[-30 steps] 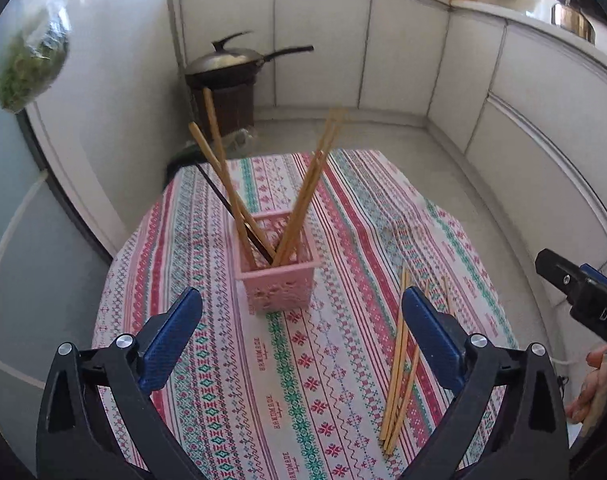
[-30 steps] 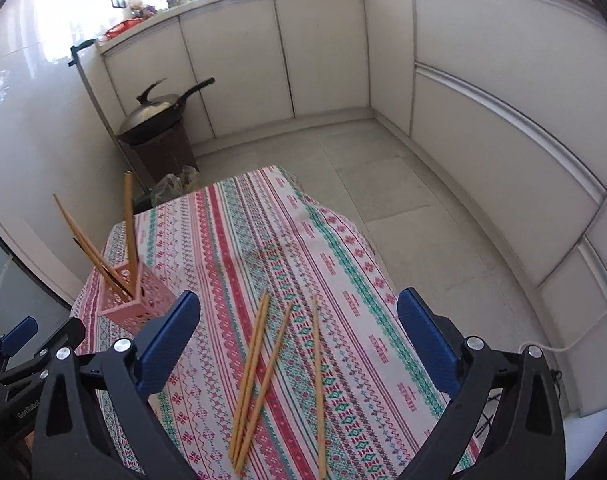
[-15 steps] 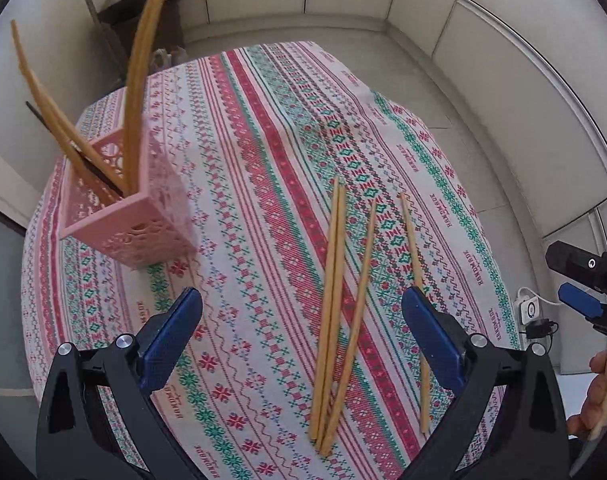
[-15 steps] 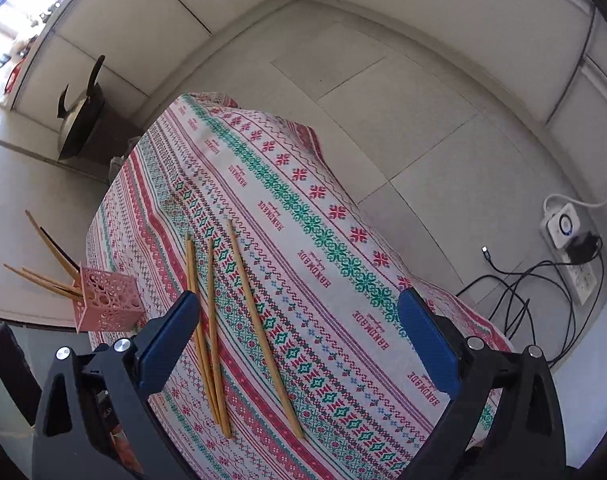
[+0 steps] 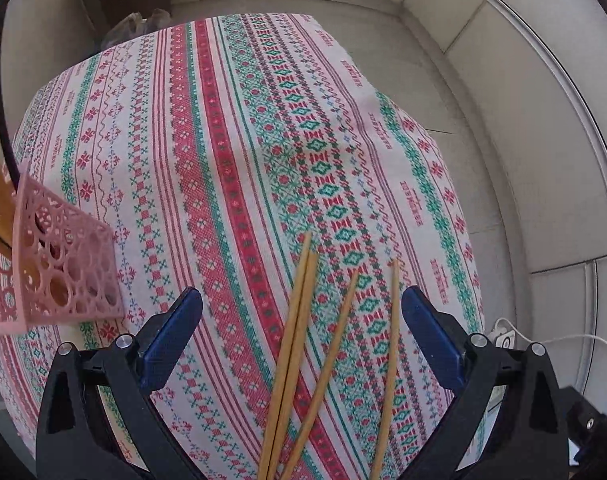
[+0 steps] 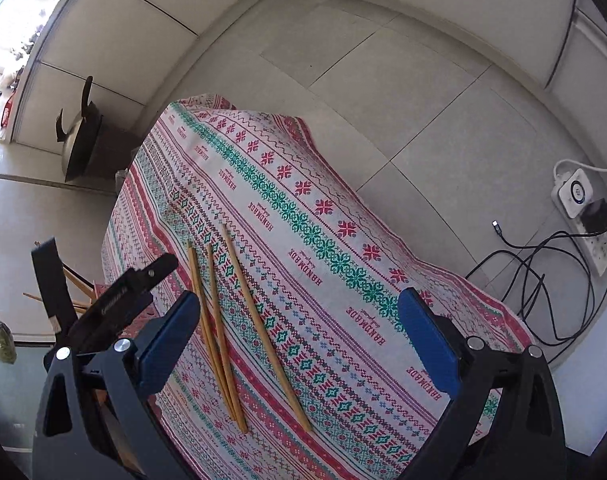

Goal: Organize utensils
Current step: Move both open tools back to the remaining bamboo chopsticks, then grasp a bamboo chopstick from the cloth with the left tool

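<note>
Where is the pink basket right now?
In the left wrist view, the pink basket stands at the far left edge on the striped tablecloth, left of the loose chopsticks, with more chopsticks standing inside it.

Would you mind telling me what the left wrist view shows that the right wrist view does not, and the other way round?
Only the left wrist view shows the pink holder up close, with its perforated wall, and four loose chopsticks between the open left tongs. Only the right wrist view shows the power strip, the cables on the floor, the wok, and the open right tongs. Both share the patterned tablecloth with loose chopsticks lying on it.
</note>
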`<action>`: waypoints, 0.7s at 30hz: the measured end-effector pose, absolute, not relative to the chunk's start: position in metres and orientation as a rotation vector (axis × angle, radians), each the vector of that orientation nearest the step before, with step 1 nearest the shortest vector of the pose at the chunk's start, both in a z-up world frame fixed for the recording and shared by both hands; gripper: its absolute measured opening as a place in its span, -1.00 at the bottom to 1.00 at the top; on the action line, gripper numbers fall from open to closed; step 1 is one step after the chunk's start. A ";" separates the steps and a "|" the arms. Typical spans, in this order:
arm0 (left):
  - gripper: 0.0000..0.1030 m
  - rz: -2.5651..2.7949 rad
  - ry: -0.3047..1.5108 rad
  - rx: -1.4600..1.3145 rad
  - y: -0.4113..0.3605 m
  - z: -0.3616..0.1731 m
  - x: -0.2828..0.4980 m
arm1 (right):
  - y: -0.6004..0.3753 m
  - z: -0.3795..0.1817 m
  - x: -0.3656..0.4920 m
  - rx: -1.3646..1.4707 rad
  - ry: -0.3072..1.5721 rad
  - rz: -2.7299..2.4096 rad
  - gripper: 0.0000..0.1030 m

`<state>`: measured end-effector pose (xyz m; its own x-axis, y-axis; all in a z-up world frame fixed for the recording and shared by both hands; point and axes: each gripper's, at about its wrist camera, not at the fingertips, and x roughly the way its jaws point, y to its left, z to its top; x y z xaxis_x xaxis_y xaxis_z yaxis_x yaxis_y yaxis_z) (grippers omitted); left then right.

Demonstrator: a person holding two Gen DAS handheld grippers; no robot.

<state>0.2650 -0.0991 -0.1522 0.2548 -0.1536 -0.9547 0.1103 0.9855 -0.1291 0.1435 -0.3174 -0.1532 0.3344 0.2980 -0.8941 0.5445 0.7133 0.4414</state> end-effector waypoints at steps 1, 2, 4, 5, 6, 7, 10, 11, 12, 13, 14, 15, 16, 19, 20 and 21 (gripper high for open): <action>0.85 -0.169 1.298 -0.029 -0.100 -0.154 0.270 | -0.318 -0.154 0.144 0.815 1.257 -0.183 0.87; 0.84 -0.161 1.296 -0.019 -0.101 -0.156 0.274 | -0.318 -0.155 0.144 0.817 1.258 -0.182 0.87; 0.79 -0.135 1.288 -0.005 -0.102 -0.161 0.282 | -0.319 -0.156 0.146 0.826 1.258 -0.179 0.87; 0.75 -0.122 1.286 0.000 -0.103 -0.163 0.285 | -0.319 -0.156 0.146 0.829 1.258 -0.179 0.87; 0.70 -0.112 1.290 0.005 -0.104 -0.167 0.288 | -0.320 -0.157 0.147 0.835 1.260 -0.179 0.87; 0.66 -0.108 1.294 0.012 -0.105 -0.170 0.291 | -0.320 -0.158 0.147 0.841 1.262 -0.177 0.87; 0.38 -0.095 1.306 0.047 -0.110 -0.181 0.300 | -0.317 -0.163 0.149 0.841 1.278 -0.171 0.87; 0.31 -0.084 1.305 0.059 -0.112 -0.185 0.302 | -0.316 -0.164 0.149 0.841 1.284 -0.169 0.87; 0.30 -0.074 1.304 0.068 -0.111 -0.188 0.304 | -0.316 -0.165 0.150 0.842 1.289 -0.166 0.87; 0.27 -0.069 1.308 0.069 -0.108 -0.190 0.306 | -0.315 -0.166 0.150 0.844 1.291 -0.164 0.87; 0.25 -0.063 1.307 0.069 -0.106 -0.192 0.307 | -0.315 -0.167 0.150 0.845 1.292 -0.165 0.87; 0.23 -0.058 1.297 0.068 -0.104 -0.192 0.308 | -0.315 -0.167 0.151 0.844 1.291 -0.168 0.87; 0.21 -0.053 1.294 0.069 -0.101 -0.192 0.310 | -0.315 -0.166 0.151 0.842 1.288 -0.172 0.87; 0.14 -0.056 1.300 0.069 -0.094 -0.191 0.310 | -0.316 -0.166 0.151 0.847 1.286 -0.178 0.87; 0.10 -0.057 1.299 0.079 -0.094 -0.191 0.310 | -0.316 -0.166 0.151 0.850 1.287 -0.178 0.87; 0.06 -0.060 1.299 0.087 -0.088 -0.191 0.309 | -0.316 -0.166 0.151 0.853 1.288 -0.178 0.87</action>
<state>0.3094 -0.0884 -0.1907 0.2678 0.0048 -0.9635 0.0932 0.9952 0.0309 0.1510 -0.3155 -0.1665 0.3122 0.3326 -0.8899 0.5612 0.6912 0.4552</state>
